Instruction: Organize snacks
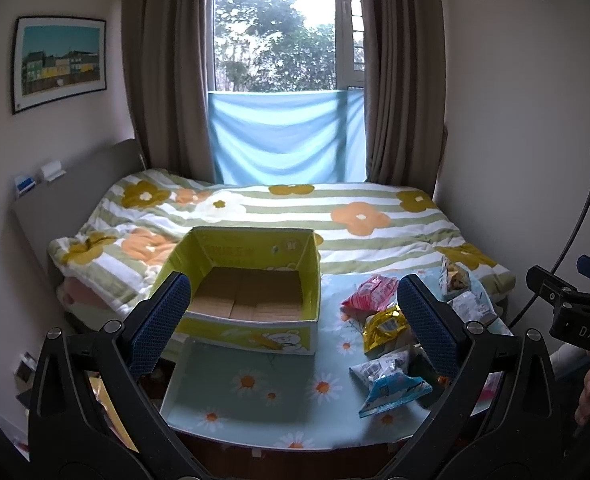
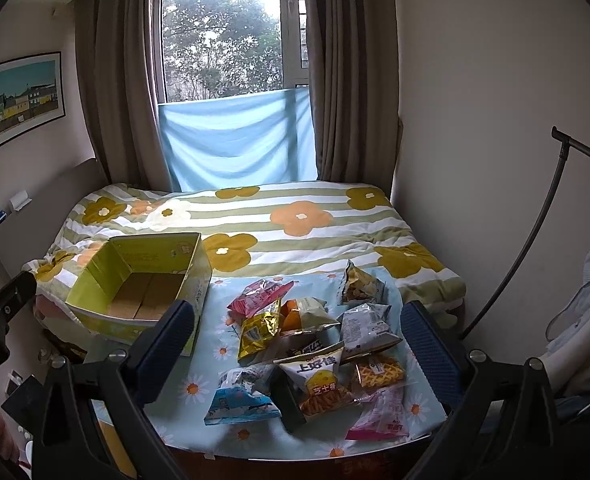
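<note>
Fingers (image 1: 163, 320) of left gripper (image 1: 291, 320) spread wide, grasping nothing, hovering over near edge of tabletop (image 1: 255, 404). Fingers (image 2: 167, 340) of right gripper (image 2: 299, 344) likewise released and empty, framing snack pile (image 2: 311, 352).

Snack packets heaped together on right half of daisy-print tabletop. Triangular white-and-orange packet (image 2: 319, 376) printed "上好佳", with "芝士条" lower down, readable only from right wrist. Just beside it: blue-and-white packet (image 2: 239, 400), gold foil packet (image 2: 259, 330), pink packet (image 2: 261, 292), waffle-pattern packet (image 2: 379, 372), grey packet (image 2: 365, 324), pink packet (image 2: 383, 416) at near edge with print too small to read.

Yellow-green cardboard box (image 1: 251, 280) on left half of tabletop, open-topped, bare brown floor, bear cartoon on near wall; lettering inside far wall too faint to read.

From left wrist, right side of pile hidden behind own finger; gold foil (image 1: 383, 328) and blue packet (image 1: 391, 394) visible. Letters "DAS" legible on right gripper body (image 1: 575, 316) at frame edge.

Beyond tabletop, bed (image 1: 295, 208) with striped flower quilt, blue cloth (image 1: 287, 140) across window bottom, framed picture (image 1: 59, 62) of houses on left wall.
</note>
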The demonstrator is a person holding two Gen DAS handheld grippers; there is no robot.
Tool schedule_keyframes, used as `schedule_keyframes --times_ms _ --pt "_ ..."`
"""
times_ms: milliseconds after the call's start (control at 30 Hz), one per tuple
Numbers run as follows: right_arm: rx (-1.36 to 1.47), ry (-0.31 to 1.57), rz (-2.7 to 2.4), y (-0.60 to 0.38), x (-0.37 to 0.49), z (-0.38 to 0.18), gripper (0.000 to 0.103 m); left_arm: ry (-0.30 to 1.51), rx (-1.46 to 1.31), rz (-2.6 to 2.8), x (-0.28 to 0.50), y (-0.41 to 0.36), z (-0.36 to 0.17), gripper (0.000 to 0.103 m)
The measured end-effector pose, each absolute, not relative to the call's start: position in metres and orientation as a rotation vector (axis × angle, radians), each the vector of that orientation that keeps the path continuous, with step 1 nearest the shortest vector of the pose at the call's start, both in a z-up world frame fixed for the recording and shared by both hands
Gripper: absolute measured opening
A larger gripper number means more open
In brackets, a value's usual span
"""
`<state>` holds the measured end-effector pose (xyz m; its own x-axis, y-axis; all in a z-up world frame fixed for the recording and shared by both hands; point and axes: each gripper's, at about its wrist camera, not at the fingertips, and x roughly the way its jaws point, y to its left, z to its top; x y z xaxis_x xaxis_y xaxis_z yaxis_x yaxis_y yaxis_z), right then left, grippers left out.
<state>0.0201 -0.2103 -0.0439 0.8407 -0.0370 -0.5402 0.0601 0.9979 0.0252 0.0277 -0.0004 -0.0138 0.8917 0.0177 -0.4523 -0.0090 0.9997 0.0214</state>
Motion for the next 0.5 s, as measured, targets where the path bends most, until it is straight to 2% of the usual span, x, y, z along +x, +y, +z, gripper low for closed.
schedule_keyframes --times_ms 500 --pt "0.044 0.573 -0.05 -0.2091 0.0199 -0.0433 0.103 0.469 0.018 0.015 0.0286 -0.0012 -0.0135 0.102"
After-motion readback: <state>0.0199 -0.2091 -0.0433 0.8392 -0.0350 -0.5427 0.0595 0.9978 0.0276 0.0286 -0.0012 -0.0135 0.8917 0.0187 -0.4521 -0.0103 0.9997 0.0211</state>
